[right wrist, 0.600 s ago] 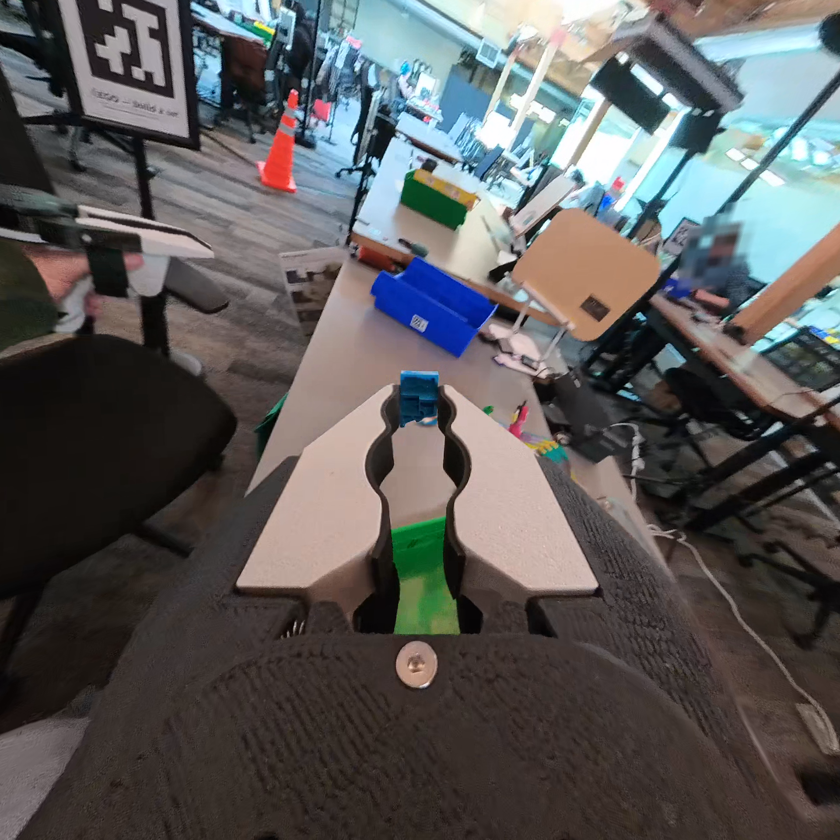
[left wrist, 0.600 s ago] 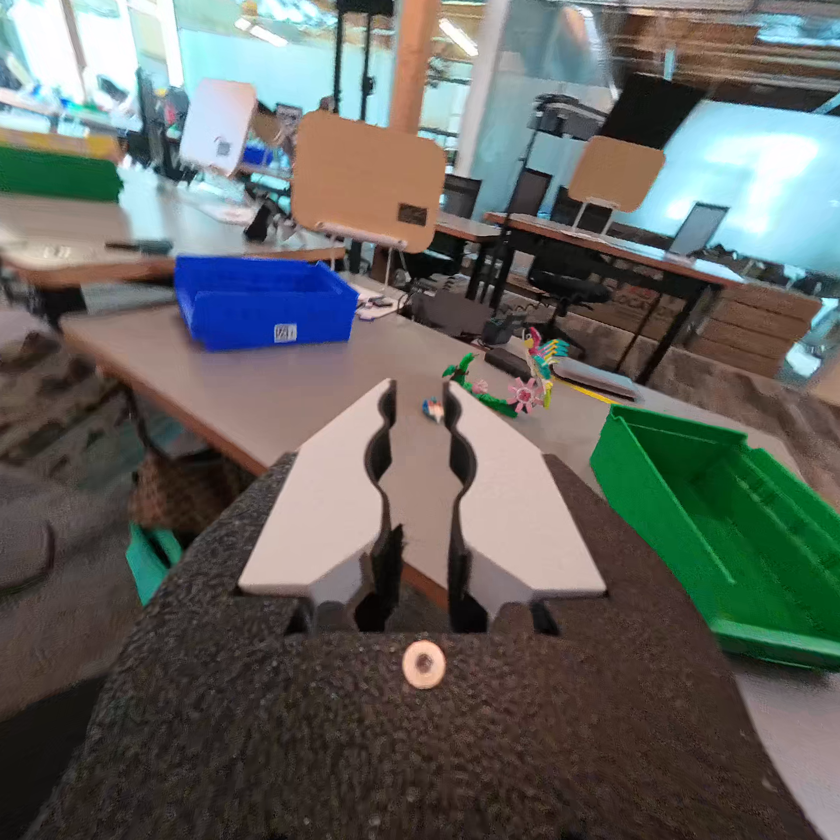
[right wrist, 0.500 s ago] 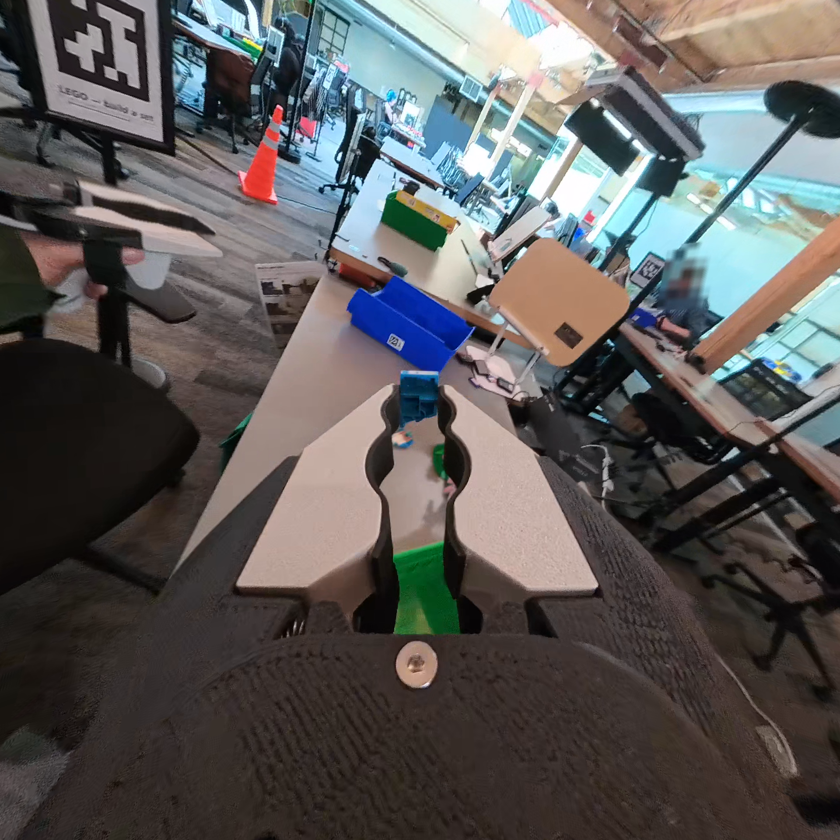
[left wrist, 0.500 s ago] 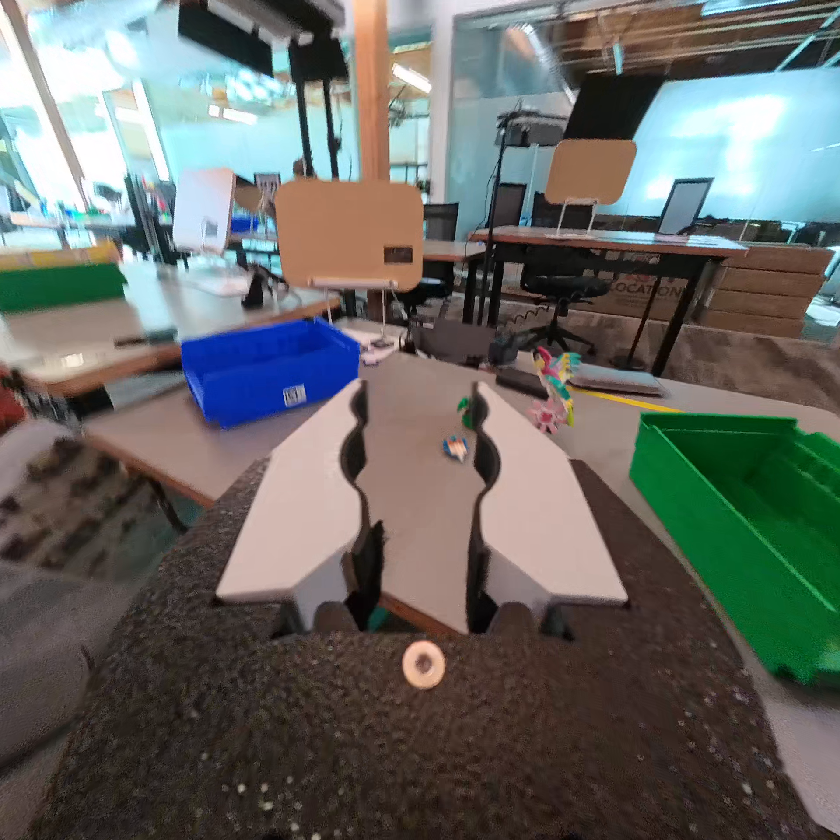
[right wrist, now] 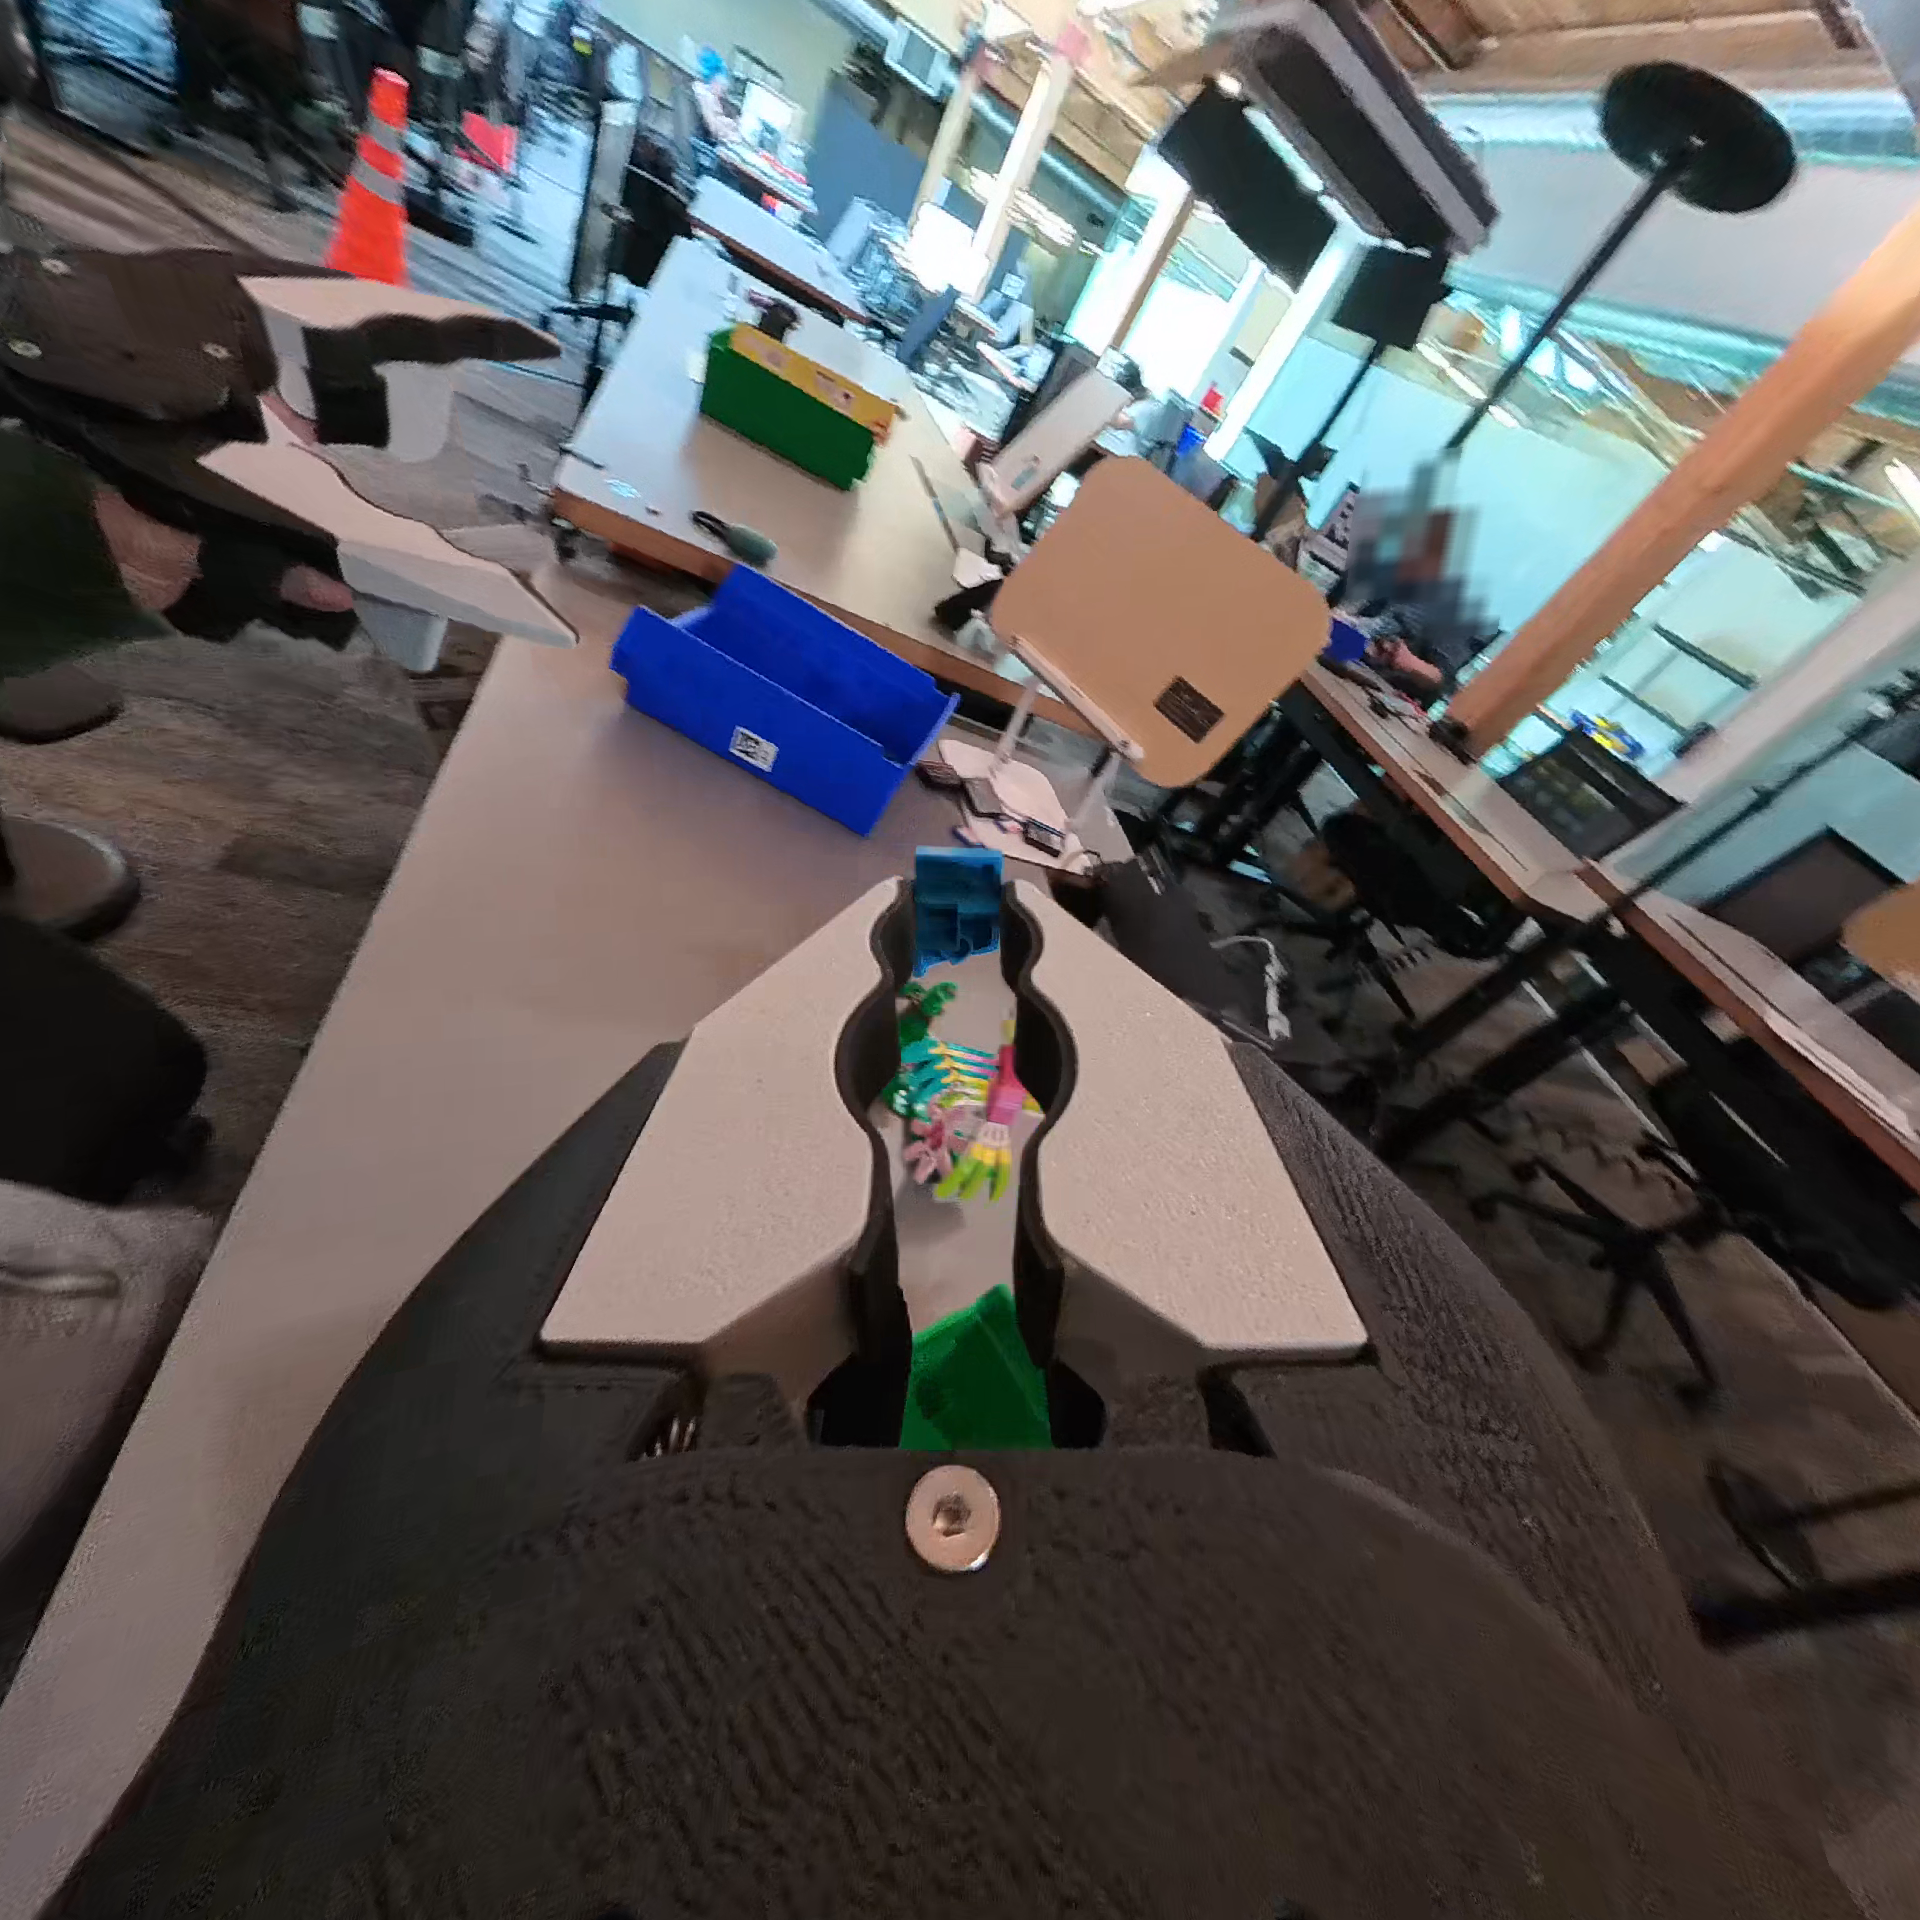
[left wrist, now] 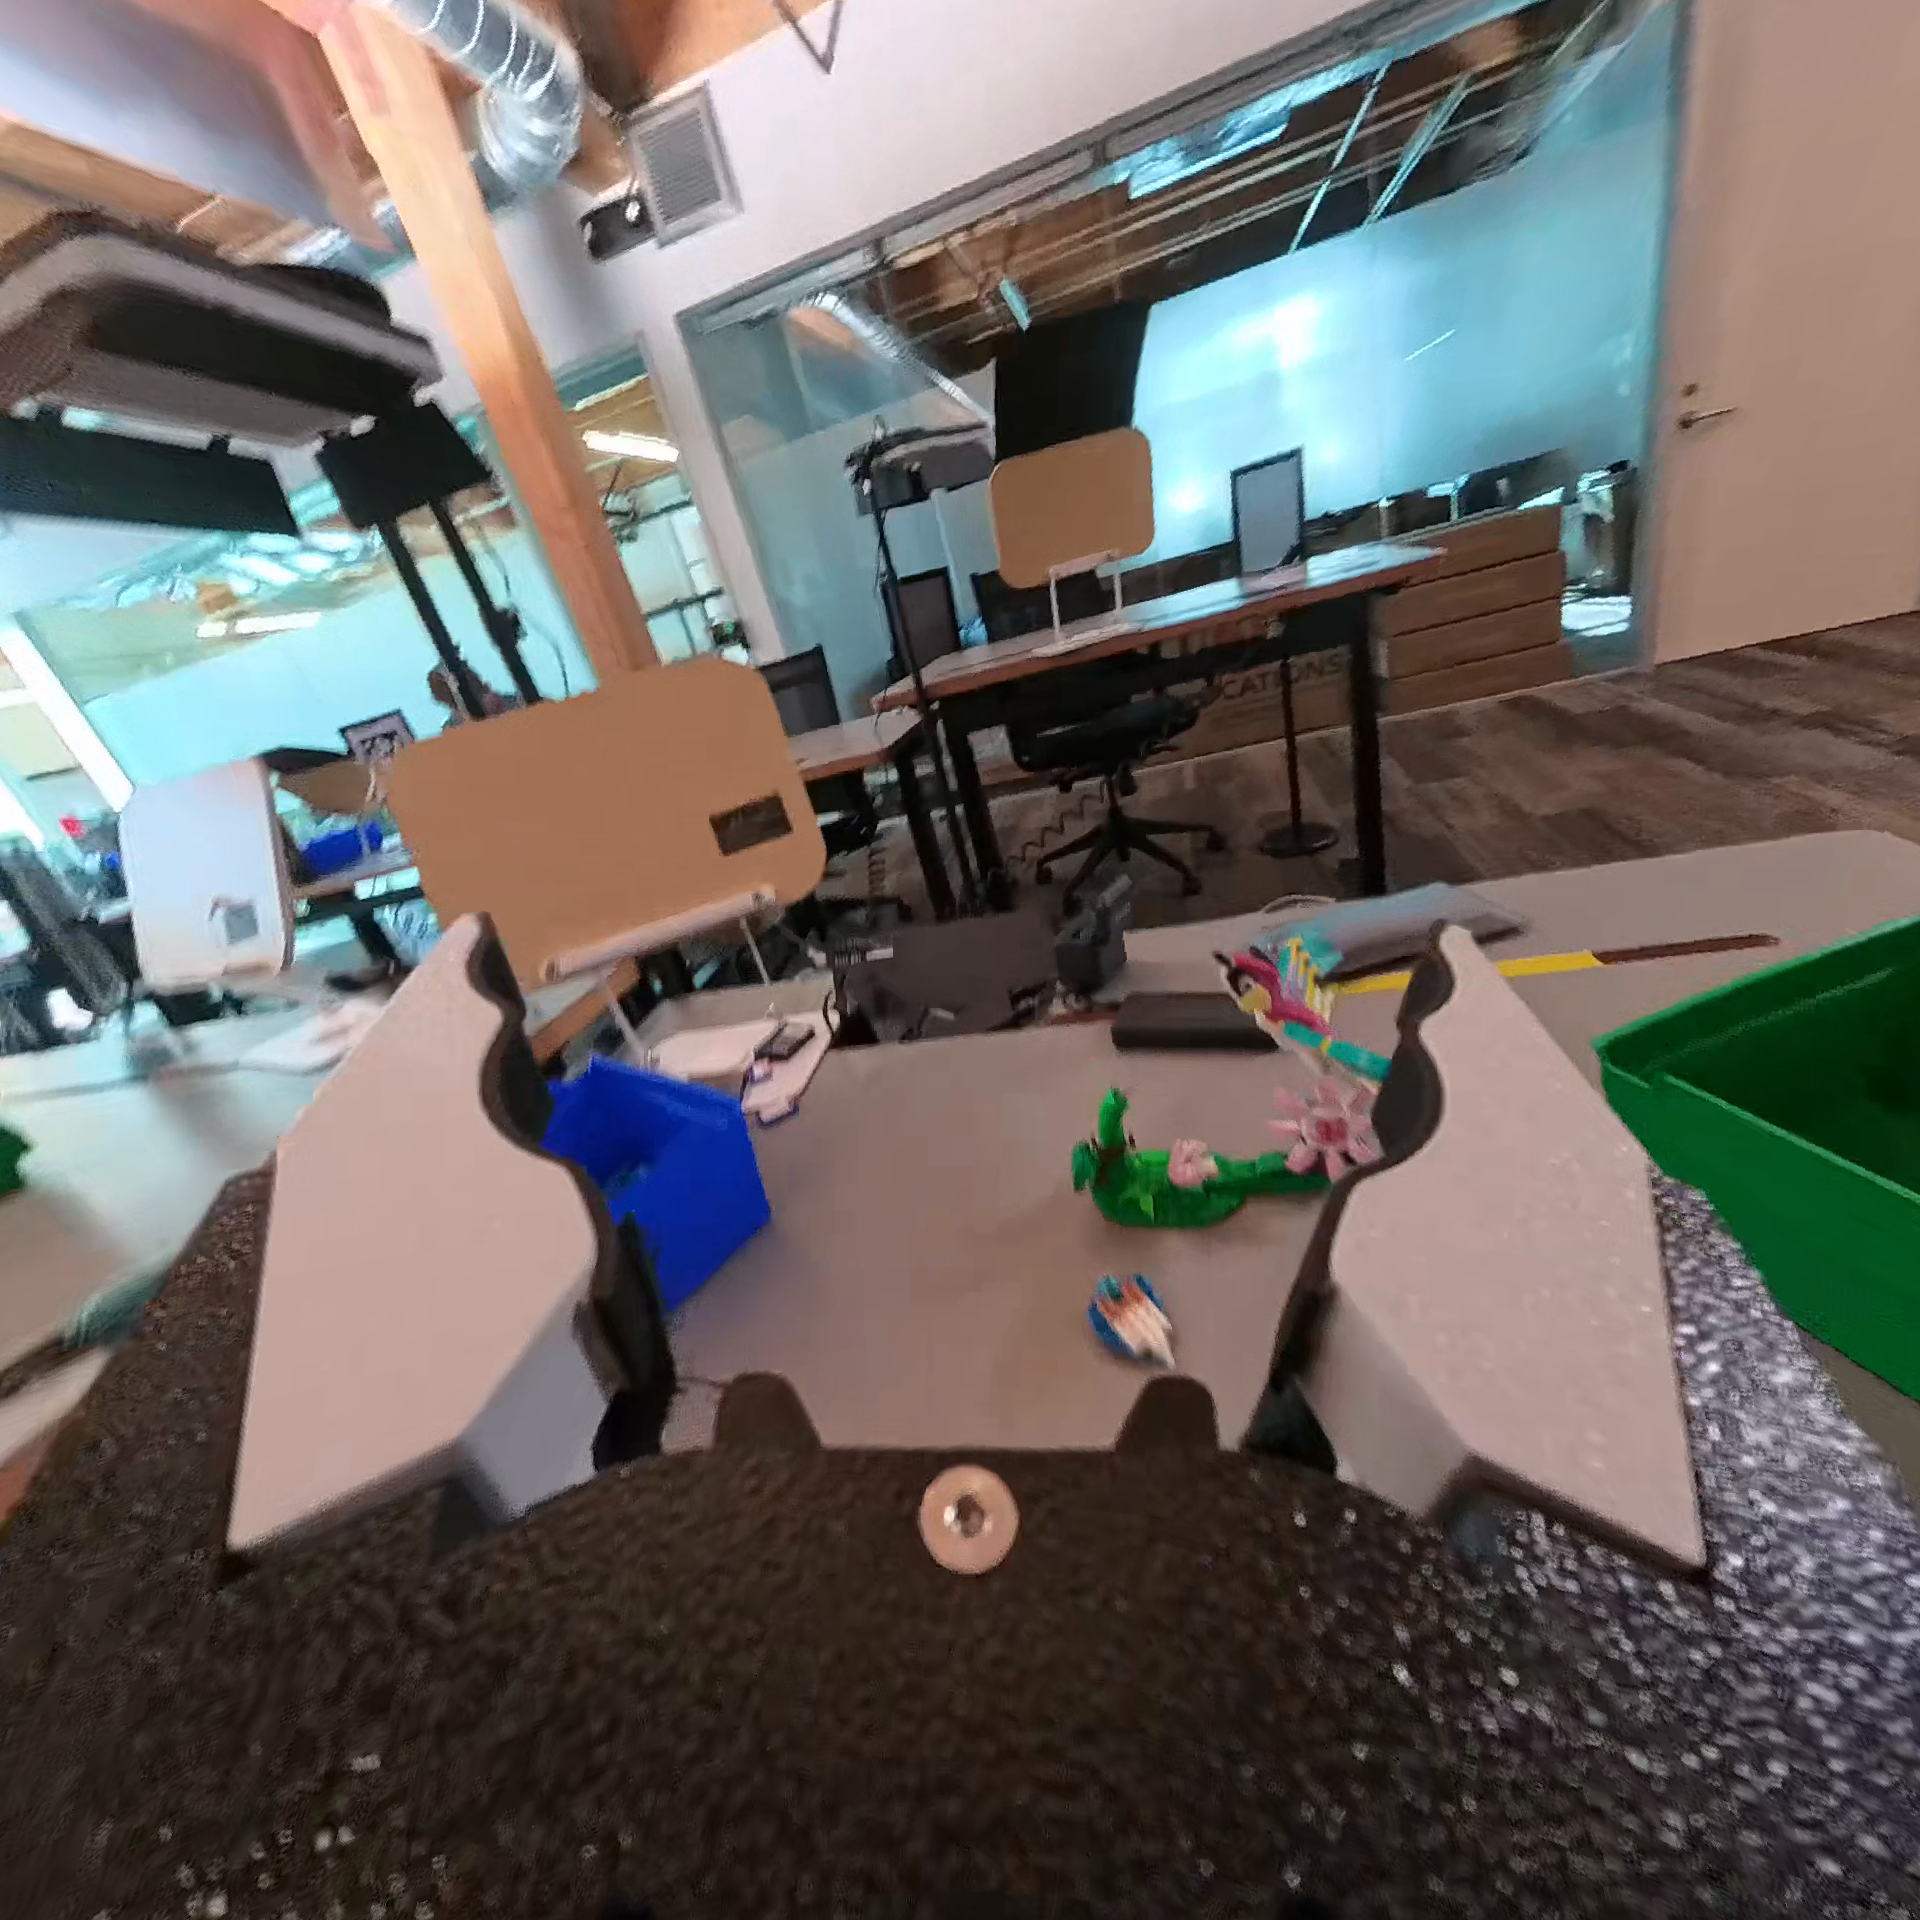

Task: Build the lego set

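Observation:
My left gripper (left wrist: 964, 956) is wide open and empty above the grey table (left wrist: 935, 1195). Between its fingers lie a small blue, white and orange brick piece (left wrist: 1127, 1330) and a green brick plant with pink flowers (left wrist: 1184, 1179), with a colourful brick bird (left wrist: 1288, 997) above it. My right gripper (right wrist: 956, 914) is shut on a small blue brick piece (right wrist: 954, 883) at its fingertips, held above the table. The colourful model (right wrist: 951, 1101) shows through the gap between its fingers. The left gripper (right wrist: 540, 488) also shows at the upper left of the right wrist view, held in a hand.
A blue bin (right wrist: 779, 696) stands on the far part of the table and a green bin (left wrist: 1766, 1143) on the near right. A tan board on a stand (right wrist: 1153, 623) is behind the table. A black office chair (right wrist: 83, 1039) stands by the table's left edge.
My left gripper has opened from nearly shut to wide open and turned toward the table. My right gripper has moved forward over the table, still gripping the blue piece.

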`<act>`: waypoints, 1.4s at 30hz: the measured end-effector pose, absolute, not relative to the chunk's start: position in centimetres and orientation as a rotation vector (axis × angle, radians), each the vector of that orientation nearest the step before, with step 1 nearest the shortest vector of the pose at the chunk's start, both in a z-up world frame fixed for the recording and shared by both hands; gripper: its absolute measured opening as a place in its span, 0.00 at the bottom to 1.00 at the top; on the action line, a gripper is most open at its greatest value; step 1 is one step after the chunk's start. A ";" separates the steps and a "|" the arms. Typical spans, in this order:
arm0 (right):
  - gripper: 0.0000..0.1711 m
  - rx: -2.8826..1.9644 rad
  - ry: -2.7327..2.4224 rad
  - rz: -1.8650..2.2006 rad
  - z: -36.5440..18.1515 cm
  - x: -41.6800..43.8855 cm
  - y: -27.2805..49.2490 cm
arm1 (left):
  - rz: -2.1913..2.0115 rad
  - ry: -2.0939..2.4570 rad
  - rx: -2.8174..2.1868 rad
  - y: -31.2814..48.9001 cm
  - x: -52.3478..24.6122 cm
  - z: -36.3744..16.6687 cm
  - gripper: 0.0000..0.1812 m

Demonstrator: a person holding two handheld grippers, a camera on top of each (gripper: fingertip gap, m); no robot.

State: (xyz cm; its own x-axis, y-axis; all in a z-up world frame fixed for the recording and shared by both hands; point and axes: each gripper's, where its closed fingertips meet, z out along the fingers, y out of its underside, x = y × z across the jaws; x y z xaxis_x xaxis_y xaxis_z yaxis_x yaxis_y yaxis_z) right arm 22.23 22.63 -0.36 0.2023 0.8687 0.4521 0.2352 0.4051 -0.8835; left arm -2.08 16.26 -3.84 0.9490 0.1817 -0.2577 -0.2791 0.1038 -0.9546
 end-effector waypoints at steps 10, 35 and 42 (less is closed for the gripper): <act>0.08 -1.369 -0.929 0.318 -2.3 20.4 25.7 | 0.913 0.492 -1.393 34.2 -17.3 5.0 0.43; 0.08 -1.148 -1.010 0.238 -12.9 -3.0 10.6 | 1.174 0.727 -1.198 22.7 -27.0 -3.3 0.00; 0.08 -1.155 -1.296 0.469 -11.9 -24.3 20.2 | 1.283 0.914 -1.177 15.9 -32.0 -8.5 0.00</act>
State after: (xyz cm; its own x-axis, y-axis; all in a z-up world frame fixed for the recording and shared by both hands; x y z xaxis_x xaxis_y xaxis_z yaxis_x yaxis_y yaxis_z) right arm -24.32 20.19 -11.87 0.2803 0.8214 0.4968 0.3132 0.4110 -0.8562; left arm -31.97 15.88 -8.46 0.1110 0.2165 -0.9700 -0.9875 -0.0862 -0.1322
